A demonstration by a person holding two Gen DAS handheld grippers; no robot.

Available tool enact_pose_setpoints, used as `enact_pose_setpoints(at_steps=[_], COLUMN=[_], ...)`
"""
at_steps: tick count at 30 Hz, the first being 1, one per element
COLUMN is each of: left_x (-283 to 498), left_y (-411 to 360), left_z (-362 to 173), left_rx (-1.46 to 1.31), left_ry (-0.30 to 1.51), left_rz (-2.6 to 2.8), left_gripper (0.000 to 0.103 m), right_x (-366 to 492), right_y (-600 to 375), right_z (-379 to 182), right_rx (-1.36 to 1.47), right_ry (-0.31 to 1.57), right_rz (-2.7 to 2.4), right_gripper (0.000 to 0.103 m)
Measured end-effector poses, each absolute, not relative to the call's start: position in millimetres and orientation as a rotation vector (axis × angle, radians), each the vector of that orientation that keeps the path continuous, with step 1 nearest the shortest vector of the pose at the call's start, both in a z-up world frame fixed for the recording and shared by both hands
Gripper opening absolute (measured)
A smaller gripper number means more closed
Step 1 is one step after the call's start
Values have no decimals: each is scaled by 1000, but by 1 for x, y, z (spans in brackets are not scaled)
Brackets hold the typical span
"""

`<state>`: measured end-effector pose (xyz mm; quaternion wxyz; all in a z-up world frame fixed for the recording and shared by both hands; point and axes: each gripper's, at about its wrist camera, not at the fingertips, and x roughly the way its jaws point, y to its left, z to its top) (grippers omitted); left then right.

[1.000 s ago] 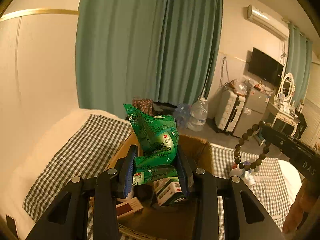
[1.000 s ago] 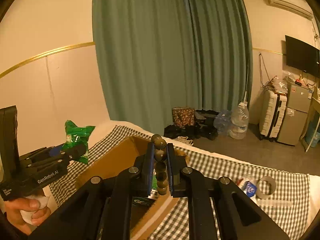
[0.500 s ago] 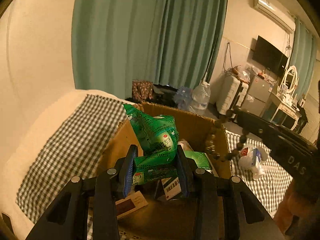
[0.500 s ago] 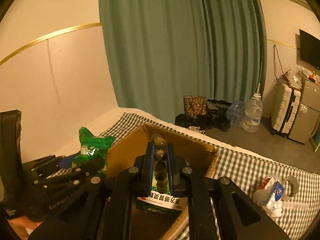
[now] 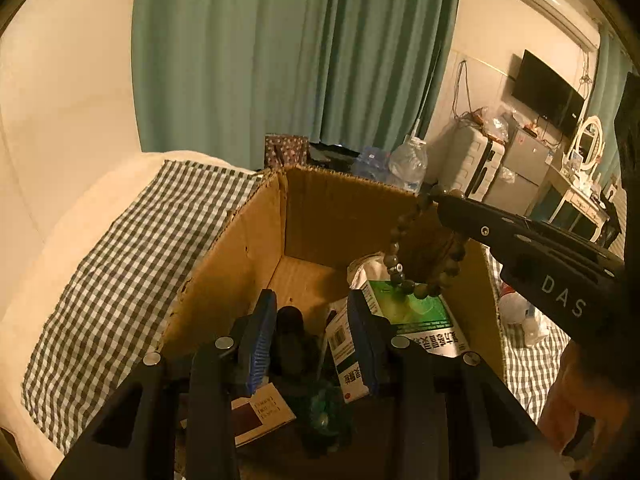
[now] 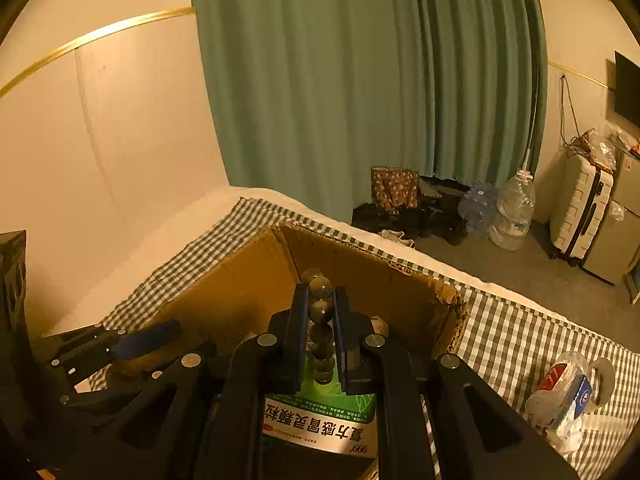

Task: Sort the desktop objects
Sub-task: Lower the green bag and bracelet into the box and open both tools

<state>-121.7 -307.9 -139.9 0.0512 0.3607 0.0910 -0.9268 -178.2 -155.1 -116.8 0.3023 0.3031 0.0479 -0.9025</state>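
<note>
Right wrist view: right hand-held gripper (image 6: 320, 312) clamps bead bracelet (image 6: 321, 308) above cardboard box (image 6: 240, 280); left hand-held gripper (image 5: 312, 332) gapes empty.

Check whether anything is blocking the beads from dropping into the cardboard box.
Nothing visible blocks it. The bead bracelet hangs from the right gripper inside the open cardboard box, directly above a green medicine box.

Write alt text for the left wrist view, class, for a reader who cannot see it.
The open left gripper hangs empty over a cardboard box of medicine packets on a checked cloth. From the right, the right gripper dangles a bead bracelet above a green medicine box.
</note>
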Motion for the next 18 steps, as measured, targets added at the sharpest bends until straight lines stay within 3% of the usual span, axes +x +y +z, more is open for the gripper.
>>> enact_pose_setpoints(at_steps=[7,9,11,12,18], left_x=[-120,-120,-120,-118,-111], left_y=[-314,-315,-315,-314,-312], left_z=[-137,-136,-134,-131,-115], left_rx=[1066,1064,1060,1048,995], left_ry=[300,310,312,307,363], left_rz=[-2801,-2793,-2794,-2798,-2848], left_gripper=[39,39,40,40,42], right_x=[-178,-177,-176,-174,-160], right_y=[-154,-152,-149,-147,-131], right_z=[-127,-126,-122,-118,-96], right_rx=[810,810,798,782,716], right_ry=[143,139,130,127,135], right_rz=[-2418,-2422,-2430,-2441,-2481], right_gripper=[12,17,37,40,41])
